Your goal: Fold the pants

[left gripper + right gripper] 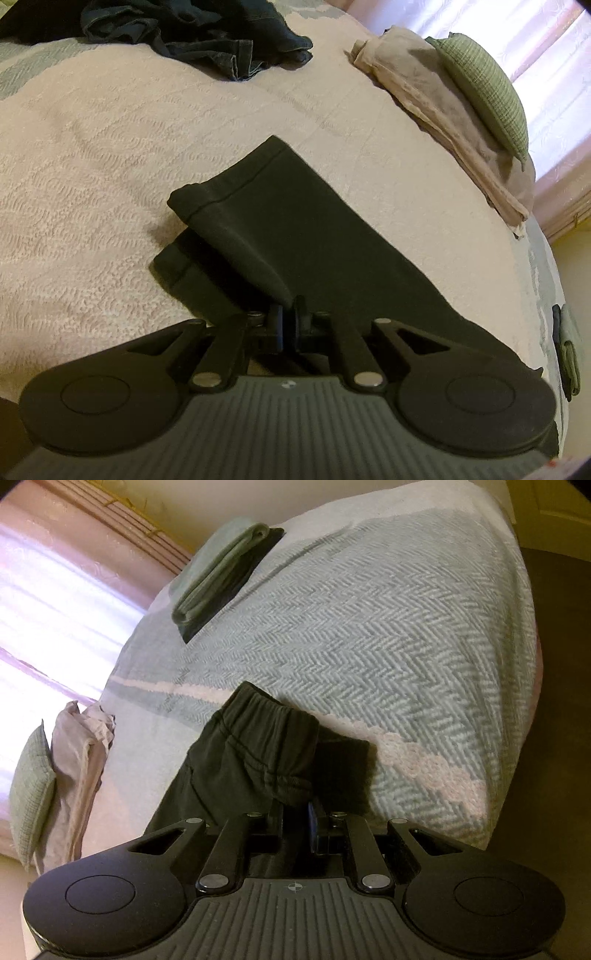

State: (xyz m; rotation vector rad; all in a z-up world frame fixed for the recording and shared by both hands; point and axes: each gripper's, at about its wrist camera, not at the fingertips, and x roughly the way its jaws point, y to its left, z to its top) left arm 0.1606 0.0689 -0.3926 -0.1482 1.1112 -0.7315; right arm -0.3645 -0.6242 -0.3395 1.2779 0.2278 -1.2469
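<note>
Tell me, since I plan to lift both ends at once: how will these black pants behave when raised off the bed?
Likely floppy: the black pants already drape and crease from the left claw. The middle will probably sag between it and the right claw. The gathered waistband looks soft and light, so it should not slip.

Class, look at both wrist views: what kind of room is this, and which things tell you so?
Most likely a bedroom. The dark pants lie on a bed with a textured bedspread, a green pillow rests near its edge, and a pink curtain covers a bright window.
</note>
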